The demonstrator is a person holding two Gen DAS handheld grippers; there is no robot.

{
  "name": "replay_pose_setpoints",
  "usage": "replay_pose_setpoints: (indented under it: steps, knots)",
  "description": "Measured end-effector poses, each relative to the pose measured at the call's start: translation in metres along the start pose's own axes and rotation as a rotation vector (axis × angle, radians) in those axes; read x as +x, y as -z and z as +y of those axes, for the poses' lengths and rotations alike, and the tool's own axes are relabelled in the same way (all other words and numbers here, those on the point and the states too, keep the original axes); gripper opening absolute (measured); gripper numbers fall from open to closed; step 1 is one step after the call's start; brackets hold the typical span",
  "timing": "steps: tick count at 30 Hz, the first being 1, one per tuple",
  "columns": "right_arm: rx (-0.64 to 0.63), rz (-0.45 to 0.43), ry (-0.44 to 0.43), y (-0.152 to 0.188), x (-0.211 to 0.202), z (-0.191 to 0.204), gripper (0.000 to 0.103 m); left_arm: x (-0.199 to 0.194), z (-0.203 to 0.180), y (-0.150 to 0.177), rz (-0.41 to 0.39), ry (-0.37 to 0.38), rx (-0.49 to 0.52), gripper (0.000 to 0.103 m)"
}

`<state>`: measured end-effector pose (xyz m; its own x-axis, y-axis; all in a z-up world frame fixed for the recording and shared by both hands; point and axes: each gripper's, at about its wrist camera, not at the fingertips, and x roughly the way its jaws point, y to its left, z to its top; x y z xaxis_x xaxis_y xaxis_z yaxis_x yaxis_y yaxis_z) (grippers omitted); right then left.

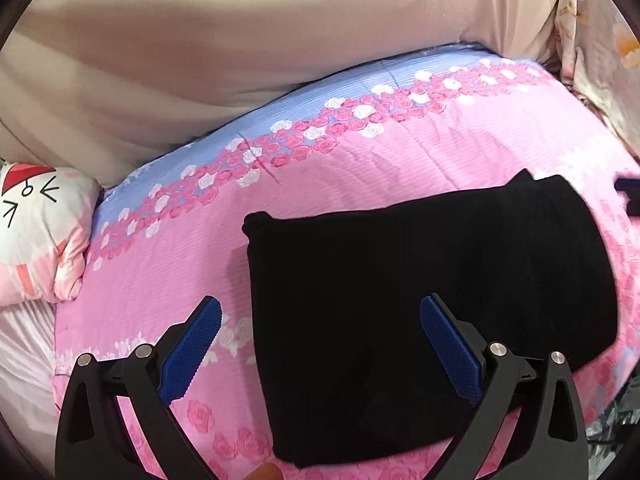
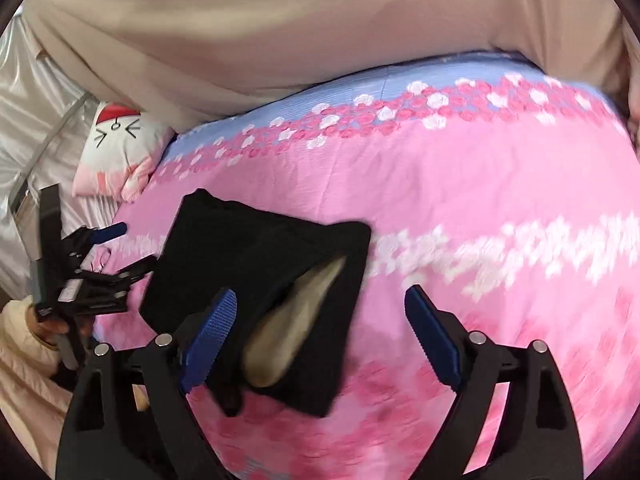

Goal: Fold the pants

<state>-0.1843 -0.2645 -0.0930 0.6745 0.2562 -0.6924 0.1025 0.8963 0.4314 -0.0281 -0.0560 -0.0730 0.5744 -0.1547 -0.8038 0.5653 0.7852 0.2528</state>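
The black pants [image 1: 420, 300] lie folded into a compact rectangle on the pink floral bedspread [image 1: 360, 168]. My left gripper [image 1: 320, 344] is open and empty, hovering over the bundle's near left edge. In the right wrist view the folded pants [image 2: 256, 280] lie left of centre, with a beige lining [image 2: 296, 328] showing in an opening at their near side. My right gripper [image 2: 320, 340] is open and empty, its left finger over the bundle's near edge. The left gripper [image 2: 92, 264] shows at the far left, beside the pants.
A cat-face pillow [image 1: 36, 232] lies at the bed's left end, also in the right wrist view [image 2: 120, 148]. Beige fabric [image 1: 240, 40] rises behind the bed. The bedspread has a blue band [image 1: 280, 116] along its far edge. Silvery material [image 2: 28, 120] lies at the left.
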Motion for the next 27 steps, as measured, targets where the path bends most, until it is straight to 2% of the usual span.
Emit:
replay_pose_setpoints:
  steps: [3, 4, 5, 6, 8, 10, 11, 13, 16, 20, 22, 25, 27]
  knots:
    - [0.015, 0.024, 0.022, 0.01, 0.029, 0.015, 0.083, 0.012, -0.003, -0.007, 0.002, -0.006, 0.011, 0.098]
    - [0.018, 0.044, 0.017, 0.01, 0.041, 0.018, 0.077, 0.016, -0.004, -0.009, 0.004, -0.007, 0.01, 0.098]
    - [0.008, 0.063, 0.022, 0.01, 0.051, 0.023, 0.064, 0.018, -0.005, -0.011, 0.006, -0.005, 0.008, 0.098]
    - [-0.004, 0.08, 0.045, 0.009, 0.059, 0.027, 0.059, 0.02, -0.005, -0.012, 0.01, -0.002, 0.006, 0.098]
    - [-0.037, 0.103, 0.084, 0.009, 0.073, 0.04, 0.033, 0.023, -0.005, -0.013, 0.02, -0.01, 0.006, 0.098]
    - [-0.078, 0.108, 0.121, 0.009, 0.075, 0.049, 0.026, 0.023, -0.004, -0.013, 0.019, -0.015, 0.001, 0.098]
    - [-0.11, 0.103, 0.143, 0.007, 0.074, 0.054, 0.019, 0.023, -0.003, -0.014, 0.019, -0.018, -0.003, 0.098]
    - [-0.144, 0.085, 0.156, -0.002, 0.068, 0.061, 0.011, 0.022, 0.0, -0.014, 0.02, -0.014, -0.017, 0.098]
    - [-0.198, 0.035, 0.149, -0.019, 0.05, 0.069, 0.009, 0.019, 0.004, -0.013, 0.016, -0.012, -0.033, 0.098]
    - [-0.261, -0.004, 0.186, -0.029, 0.031, 0.072, 0.009, 0.019, 0.007, -0.011, 0.019, -0.021, -0.039, 0.098]
    - [-0.254, 0.04, 0.207, -0.02, 0.045, 0.057, 0.009, 0.019, 0.01, -0.008, 0.023, -0.022, -0.046, 0.098]
    - [-0.164, 0.176, 0.249, 0.005, 0.083, 0.023, 0.014, 0.023, 0.011, -0.003, 0.043, -0.026, -0.047, 0.098]
    - [-0.089, 0.143, 0.23, 0.006, 0.074, 0.02, 0.015, 0.025, 0.012, -0.001, 0.059, -0.022, -0.05, 0.098]
